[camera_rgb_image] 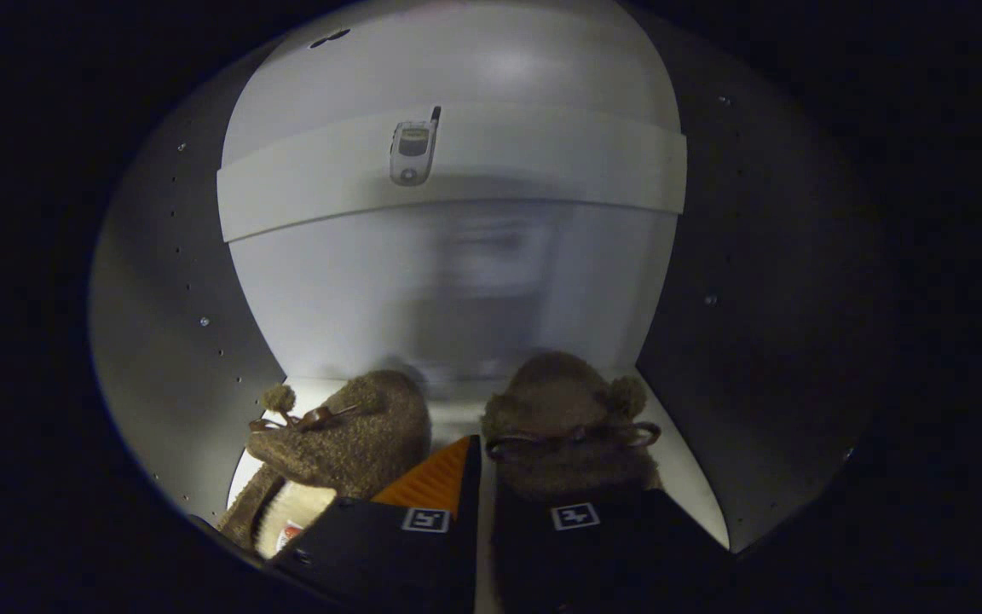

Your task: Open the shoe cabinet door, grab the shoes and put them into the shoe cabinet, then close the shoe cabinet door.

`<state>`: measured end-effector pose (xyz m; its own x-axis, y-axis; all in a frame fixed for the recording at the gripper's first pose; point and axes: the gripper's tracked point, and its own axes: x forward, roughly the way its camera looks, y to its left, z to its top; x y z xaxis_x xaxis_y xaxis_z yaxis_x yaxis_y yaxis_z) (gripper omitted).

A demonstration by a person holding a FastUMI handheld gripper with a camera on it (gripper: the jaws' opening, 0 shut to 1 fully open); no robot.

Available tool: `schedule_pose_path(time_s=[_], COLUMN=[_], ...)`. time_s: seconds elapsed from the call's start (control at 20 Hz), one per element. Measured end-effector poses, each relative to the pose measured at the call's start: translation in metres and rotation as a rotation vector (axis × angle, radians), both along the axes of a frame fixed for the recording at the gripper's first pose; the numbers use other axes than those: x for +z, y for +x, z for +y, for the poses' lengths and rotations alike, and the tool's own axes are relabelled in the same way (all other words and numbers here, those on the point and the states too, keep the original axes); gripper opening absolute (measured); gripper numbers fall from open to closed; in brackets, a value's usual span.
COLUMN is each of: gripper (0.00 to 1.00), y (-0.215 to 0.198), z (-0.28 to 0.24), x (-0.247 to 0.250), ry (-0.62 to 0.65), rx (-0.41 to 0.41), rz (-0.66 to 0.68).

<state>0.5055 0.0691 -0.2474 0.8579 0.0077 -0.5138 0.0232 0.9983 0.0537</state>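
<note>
We see claw (478, 512) inside white cabinet (457, 290), fingers together between two brown fuzzy slippers (346, 435), toes pointing inward.

A small mobile phone on the cabinet shelf

The phone (413, 152) shows pale and silvery against the pale cabinet shelf (542, 170), a little left of the shelf's middle, its stub antenna at the upper end and its screen facing outward.

the tool (478, 477) points level and forward, its two fingers (423, 495) drawn nearly together with a slim gap.
</note>
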Motion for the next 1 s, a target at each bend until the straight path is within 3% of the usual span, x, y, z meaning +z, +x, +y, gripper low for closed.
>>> schedule_pose_path(time_s=[0.35,0.4,0.45,0.7,1.0], gripper=[0.80,0.95,1.00,0.98,0.98], y=[-0.046,-0.053,-0.057,-0.095,-0.212], z=[0.005,0.003,0.004,0.001,-0.013], x=[0.030,0.037,0.043,0.100,0.195], ry=[-0.054,-0.056,-0.052,0.006,0.025], rx=[0.050,0.054,0.054,0.042,-0.011], rz=[0.007,-0.003,-0.014,-0.163,-0.479])
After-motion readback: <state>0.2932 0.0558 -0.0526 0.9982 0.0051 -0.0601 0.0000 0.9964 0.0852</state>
